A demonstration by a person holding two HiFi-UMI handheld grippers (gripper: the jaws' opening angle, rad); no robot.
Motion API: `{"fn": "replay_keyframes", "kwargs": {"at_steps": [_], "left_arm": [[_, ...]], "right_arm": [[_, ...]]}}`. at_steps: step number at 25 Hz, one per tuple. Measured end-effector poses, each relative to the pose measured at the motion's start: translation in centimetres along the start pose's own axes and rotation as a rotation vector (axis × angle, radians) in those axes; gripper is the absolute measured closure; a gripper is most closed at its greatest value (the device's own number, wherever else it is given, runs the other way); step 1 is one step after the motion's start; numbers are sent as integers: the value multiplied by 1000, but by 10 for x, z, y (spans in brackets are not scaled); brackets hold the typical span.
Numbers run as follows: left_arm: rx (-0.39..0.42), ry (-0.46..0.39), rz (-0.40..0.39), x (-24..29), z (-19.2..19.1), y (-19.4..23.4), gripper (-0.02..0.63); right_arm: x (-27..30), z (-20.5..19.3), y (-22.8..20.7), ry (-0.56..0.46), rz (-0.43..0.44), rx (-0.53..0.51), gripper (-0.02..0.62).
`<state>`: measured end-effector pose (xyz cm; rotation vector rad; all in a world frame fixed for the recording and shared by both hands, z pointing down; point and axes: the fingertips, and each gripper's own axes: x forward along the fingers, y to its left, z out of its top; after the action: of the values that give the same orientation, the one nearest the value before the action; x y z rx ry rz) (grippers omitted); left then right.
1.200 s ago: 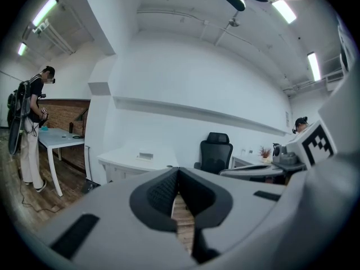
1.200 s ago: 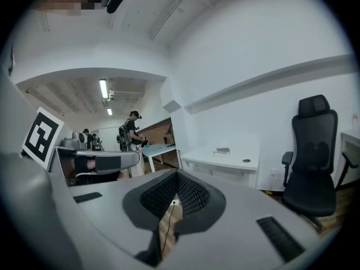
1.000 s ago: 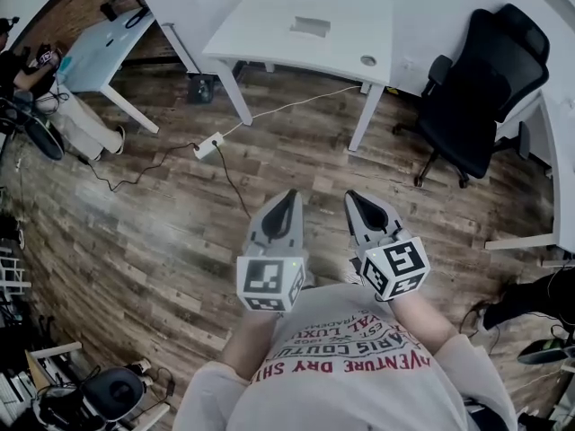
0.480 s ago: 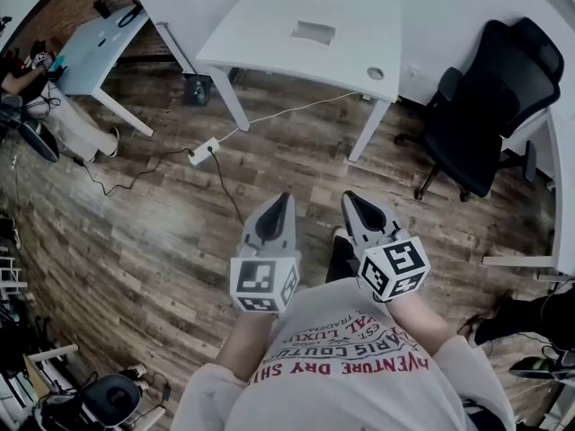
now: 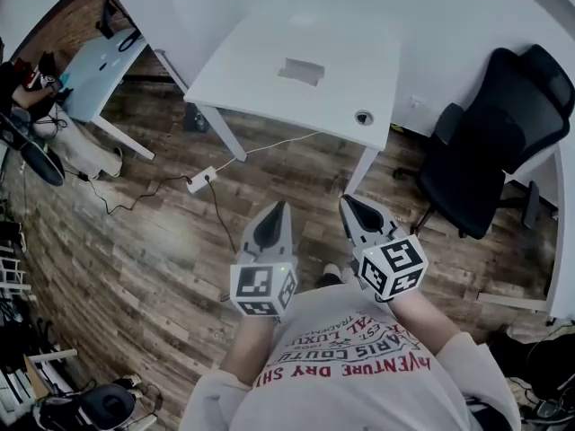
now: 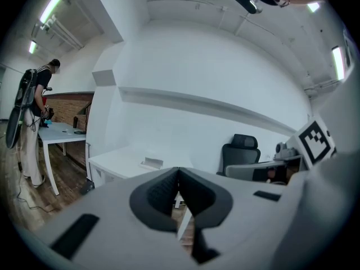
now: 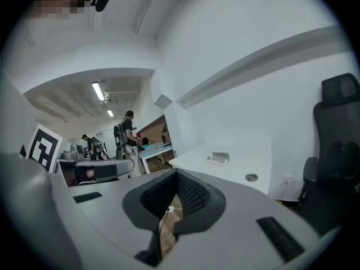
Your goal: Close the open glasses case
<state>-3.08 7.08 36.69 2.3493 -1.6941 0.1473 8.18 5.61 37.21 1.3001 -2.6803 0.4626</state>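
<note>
A brown wood-plank floor runs under a white rectangular worktop that stands by a plain white wall. A black swivel office chair stands to its right and a pale blue table to its left. A white power strip lies on the floor. Long ceiling strip lights glow overhead.

A black office chair beside a white desk; power strip on wood floor
</note>
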Motion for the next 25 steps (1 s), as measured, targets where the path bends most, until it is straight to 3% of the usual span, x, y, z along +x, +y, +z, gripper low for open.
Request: {"fn": "replay_keyframes", "kwargs": {"at_steps": [6,12,19,25], "left_arm": [[42,11,-18,46,6,-18,601],[54,18,-36,89,13,-8,601],[78,2,-106,149,34,24,601],[95,39,-187,203,46,52,601]], "right_arm": [[15,10,-31,3,15,-66,584],[40,27,-55,-35,10,-19,584],[90,51,-81,-58,-60,-33,584],[135,60,-107,-55,-158,3,584]]}}
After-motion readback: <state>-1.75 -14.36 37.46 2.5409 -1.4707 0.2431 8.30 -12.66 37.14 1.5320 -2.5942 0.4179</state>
